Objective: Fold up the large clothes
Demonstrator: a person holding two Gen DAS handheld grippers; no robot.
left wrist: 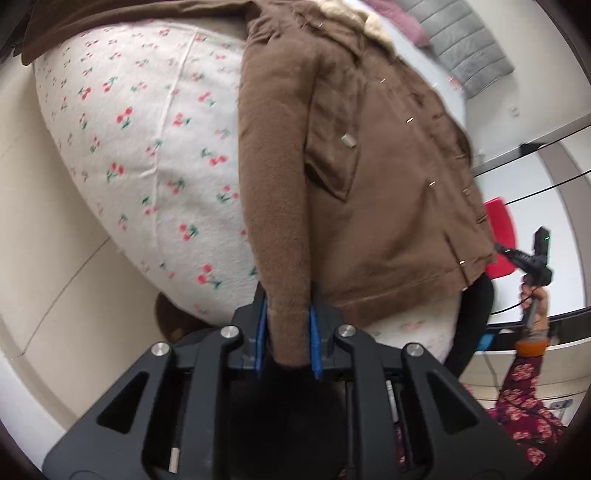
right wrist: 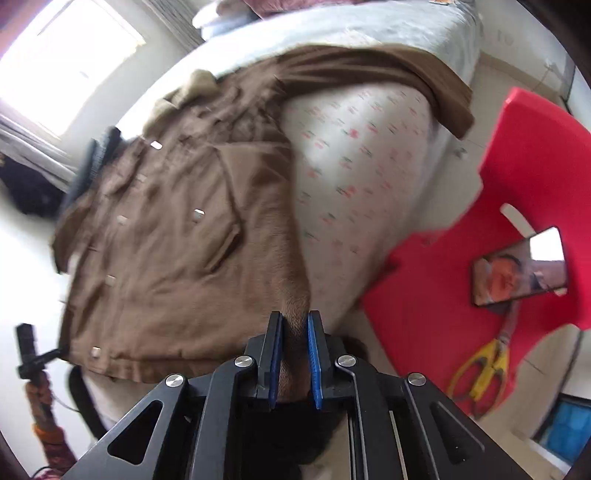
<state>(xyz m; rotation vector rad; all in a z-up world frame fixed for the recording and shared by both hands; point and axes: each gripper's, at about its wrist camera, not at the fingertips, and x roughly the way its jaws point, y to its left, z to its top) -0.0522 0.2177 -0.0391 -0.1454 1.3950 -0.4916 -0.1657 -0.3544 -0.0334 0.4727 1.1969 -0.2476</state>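
Note:
A large brown coat (left wrist: 369, 177) lies face up on a bed with a cherry-print sheet (left wrist: 147, 147). Its flap pockets and toggle buttons show. My left gripper (left wrist: 288, 317) is shut on the end of one sleeve (left wrist: 273, 184), which runs along the coat's side. My right gripper (right wrist: 295, 343) is shut on the coat's (right wrist: 166, 240) bottom corner, by the other sleeve (right wrist: 369, 70) that lies across the sheet (right wrist: 351, 166). The other gripper shows at the right edge of the left wrist view (left wrist: 535, 258) and at the left edge of the right wrist view (right wrist: 29, 350).
A red plastic chair (right wrist: 461, 295) stands right of the bed with a phone (right wrist: 517, 266) on its seat. A grey quilted cushion (left wrist: 465, 40) and a pink cloth (left wrist: 395, 14) lie at the bed's far end. Pale floor tiles (left wrist: 44, 258) border the bed.

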